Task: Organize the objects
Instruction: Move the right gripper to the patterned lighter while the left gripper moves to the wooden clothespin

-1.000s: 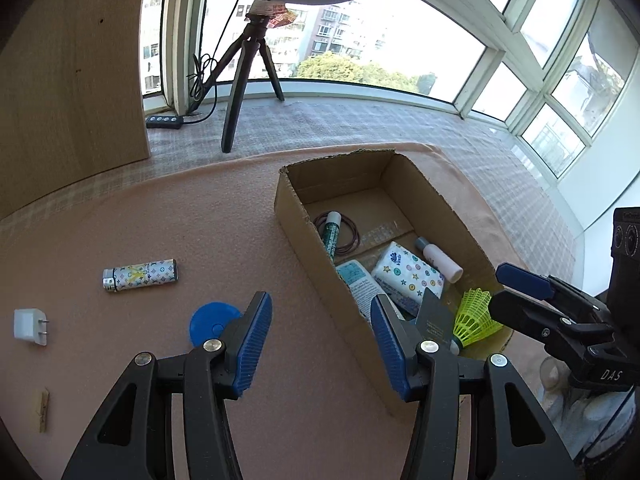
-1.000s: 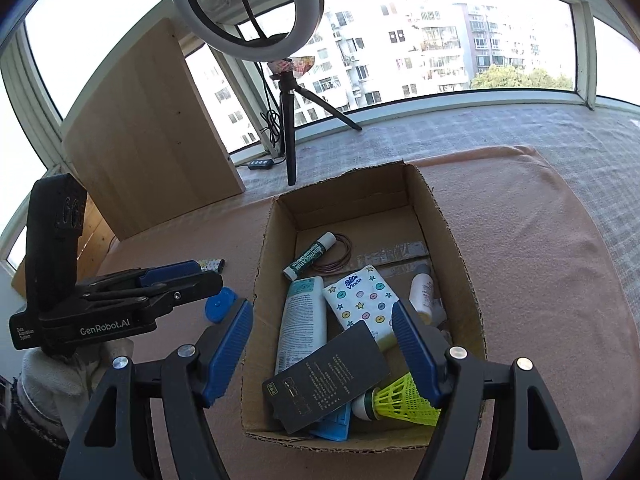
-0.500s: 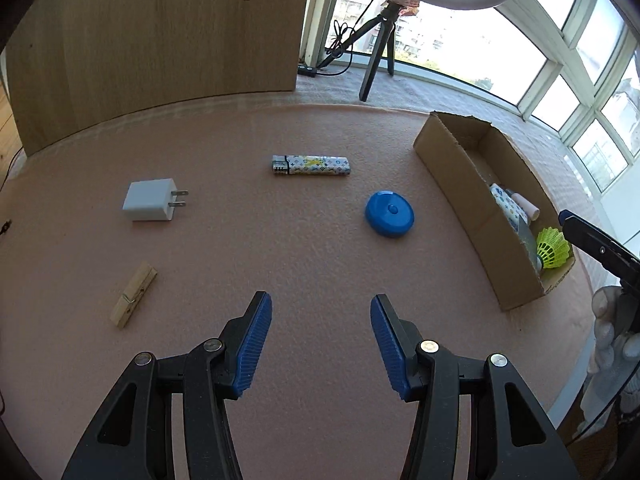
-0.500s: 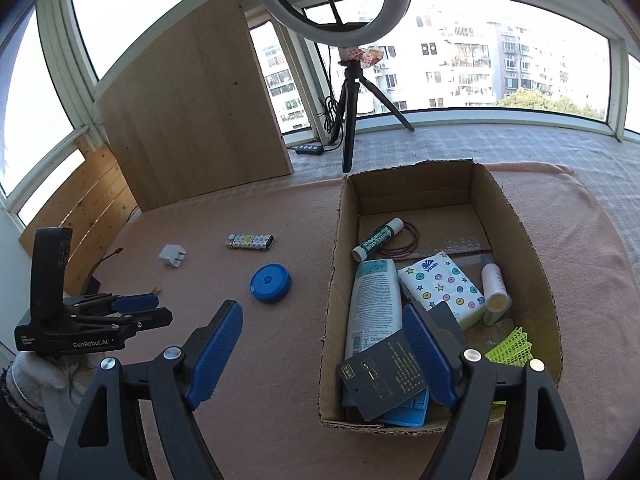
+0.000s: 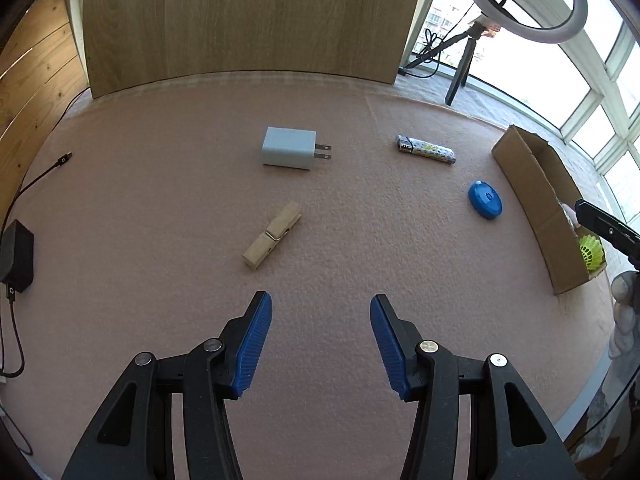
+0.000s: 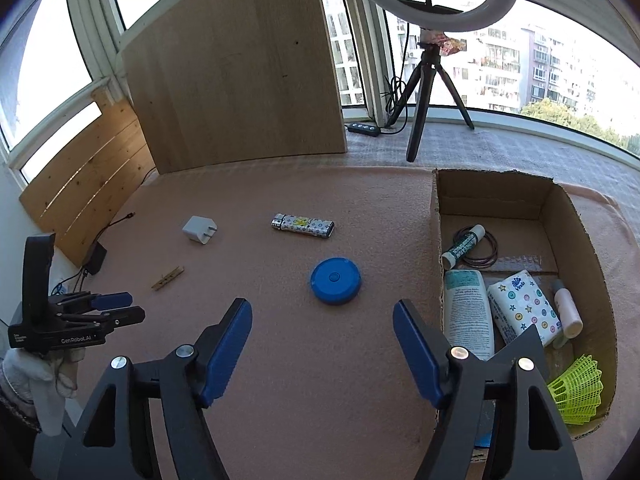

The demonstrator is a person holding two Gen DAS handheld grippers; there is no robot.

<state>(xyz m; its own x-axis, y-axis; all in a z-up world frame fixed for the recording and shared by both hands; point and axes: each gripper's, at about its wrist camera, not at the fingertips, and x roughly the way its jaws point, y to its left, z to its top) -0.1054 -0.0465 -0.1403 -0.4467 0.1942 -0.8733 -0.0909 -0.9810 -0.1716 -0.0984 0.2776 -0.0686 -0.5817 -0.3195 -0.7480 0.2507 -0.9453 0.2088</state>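
On the pink cloth lie a wooden clothespin (image 5: 272,235) (image 6: 168,278), a white charger plug (image 5: 289,148) (image 6: 199,230), a patterned lighter (image 5: 425,150) (image 6: 303,225) and a blue round disc (image 5: 485,199) (image 6: 336,280). At the right stands an open cardboard box (image 5: 532,208) (image 6: 438,216) holding a tissue pack (image 6: 524,306), a tube, a small bottle and a yellow shuttlecock (image 6: 578,392). My left gripper (image 5: 320,308) (image 6: 134,307) hovers open and empty, short of the clothespin. My right gripper (image 6: 322,312) is open just short of the disc, its jaws closing on nothing.
A tall wooden board (image 6: 236,72) stands at the back. A ring light on a tripod (image 6: 424,92) and a power strip (image 6: 364,129) sit behind the cloth. A black adapter with cables (image 5: 16,256) lies at the left edge. A gloved hand (image 6: 32,376) holds the left gripper.
Both grippers swung left away from the box. The left one now faces the clothespin and plug; the right one left the box for the cloth in front of the blue disc.
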